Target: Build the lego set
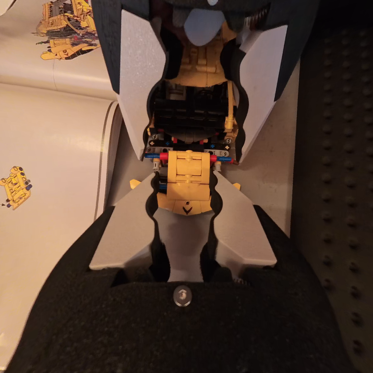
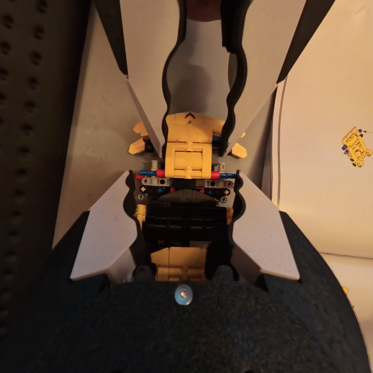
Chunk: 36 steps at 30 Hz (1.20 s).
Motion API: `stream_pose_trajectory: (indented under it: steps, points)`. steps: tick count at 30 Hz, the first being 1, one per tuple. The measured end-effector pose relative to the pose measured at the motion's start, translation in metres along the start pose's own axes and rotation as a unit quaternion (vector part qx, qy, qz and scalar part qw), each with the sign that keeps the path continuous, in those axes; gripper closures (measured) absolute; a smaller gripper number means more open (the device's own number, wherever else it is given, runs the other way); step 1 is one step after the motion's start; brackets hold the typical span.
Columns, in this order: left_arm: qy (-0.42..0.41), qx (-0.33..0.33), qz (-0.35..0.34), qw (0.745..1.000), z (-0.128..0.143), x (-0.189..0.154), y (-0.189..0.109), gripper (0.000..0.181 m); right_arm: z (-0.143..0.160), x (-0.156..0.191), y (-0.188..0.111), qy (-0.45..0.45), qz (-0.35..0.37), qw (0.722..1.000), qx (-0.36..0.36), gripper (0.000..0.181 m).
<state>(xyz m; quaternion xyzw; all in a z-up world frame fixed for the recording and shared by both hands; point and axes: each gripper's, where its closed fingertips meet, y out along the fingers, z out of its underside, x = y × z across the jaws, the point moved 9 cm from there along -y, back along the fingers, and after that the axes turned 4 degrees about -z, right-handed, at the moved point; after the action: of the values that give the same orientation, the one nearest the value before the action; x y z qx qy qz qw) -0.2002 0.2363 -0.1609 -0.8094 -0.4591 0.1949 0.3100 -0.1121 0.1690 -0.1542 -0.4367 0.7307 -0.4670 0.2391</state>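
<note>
A pale surface (image 1: 268, 191) is carrying everything here, with a dark studded mat (image 1: 339, 181) lying along one side of it and an open instruction booklet (image 1: 50, 141) lying along the other, its pages showing printed pictures of yellow assemblies; between mat and booklet the lego model (image 1: 188, 175), a long build of yellow shells over a black core, is lying on the surface and being gripped from both ends; the left gripper (image 1: 184, 175) is closing narrowly on the yellow nose end, its black wavy pads (image 1: 153, 193) pressing against the sides of the yellow cover; the right gripper (image 2: 183, 175), facing it from the opposite end, is holding the wider black and grey middle section, its jaws spread further and its pads (image 2: 130, 199) sitting against the model's flanks; across the model a blue and red axle (image 2: 187, 174) is sticking out on both sides, just behind the yellow cover; yellow fins (image 2: 139, 147) are showing at the nose, outside the left gripper's fingers; no container is appearing in either view.
</note>
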Motion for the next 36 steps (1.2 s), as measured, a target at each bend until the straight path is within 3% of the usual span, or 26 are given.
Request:
stream_pose_trajectory:
  steps: [36]
  points:
    - [-0.006, -0.033, 0.006, 0.999, 0.0051, 0.0041, -0.0037, 0.132, -0.0035, -0.0053, 0.0032, 0.010, 0.011, 1.000, 0.002, 0.089]
